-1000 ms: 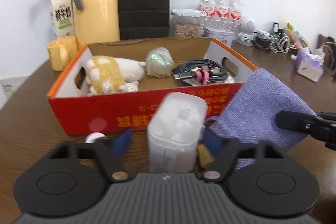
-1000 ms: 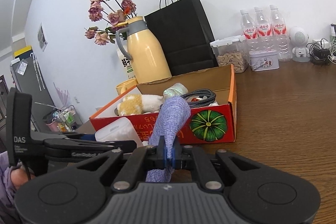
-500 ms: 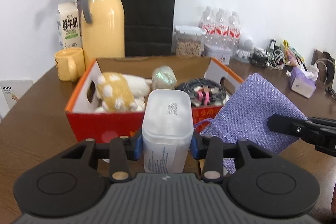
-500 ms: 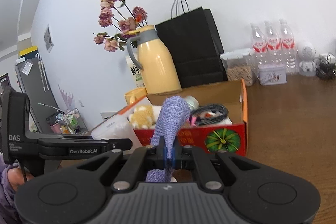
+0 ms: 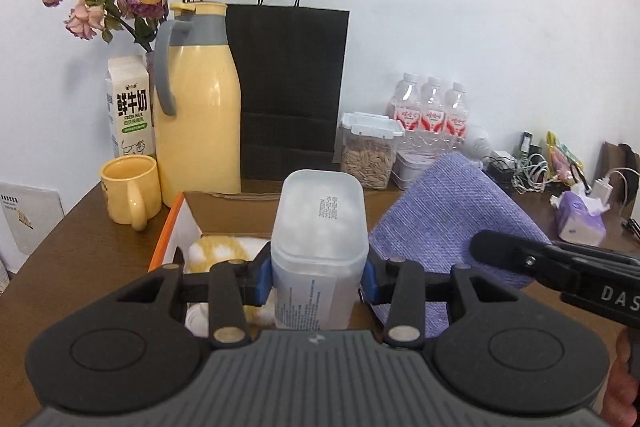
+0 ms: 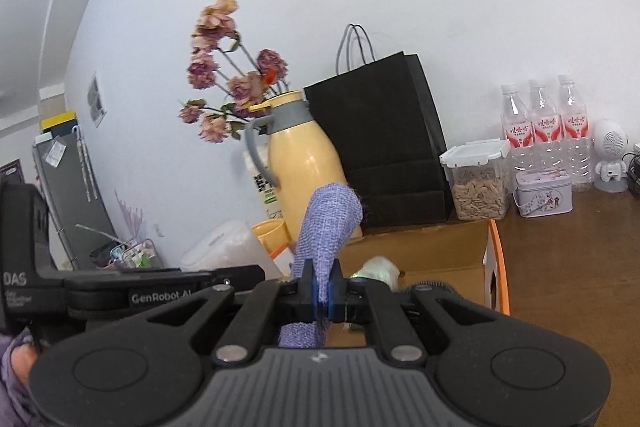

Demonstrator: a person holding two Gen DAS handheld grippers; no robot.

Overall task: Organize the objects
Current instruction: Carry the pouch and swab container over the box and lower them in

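Observation:
My left gripper [image 5: 316, 277] is shut on a translucent white plastic container [image 5: 320, 231] and holds it upright in the air, in front of the orange cardboard box [image 5: 170, 227]. A yellow-and-white plush toy [image 5: 224, 251] lies in that box. My right gripper [image 6: 323, 291] is shut on a purple woven pouch [image 6: 328, 223], which stands up from its fingers. In the left wrist view the pouch [image 5: 448, 211] hangs just right of the container. From the right wrist view the box [image 6: 444, 251] also holds a pale green roll [image 6: 378, 267] and a dark cable coil.
Behind the box stand a yellow thermos jug [image 5: 196, 99], a yellow mug [image 5: 130, 187], a milk carton [image 5: 130, 107], a vase of dried roses, a black paper bag [image 5: 288, 91], a seed jar [image 5: 370, 151], a small tin and water bottles [image 6: 544, 131]. Cables and a tissue pack [image 5: 580, 219] clutter the table's right end.
The left gripper closed on the white container and lifted it off the table. Both grippers rose, so the box has sunk low in both views.

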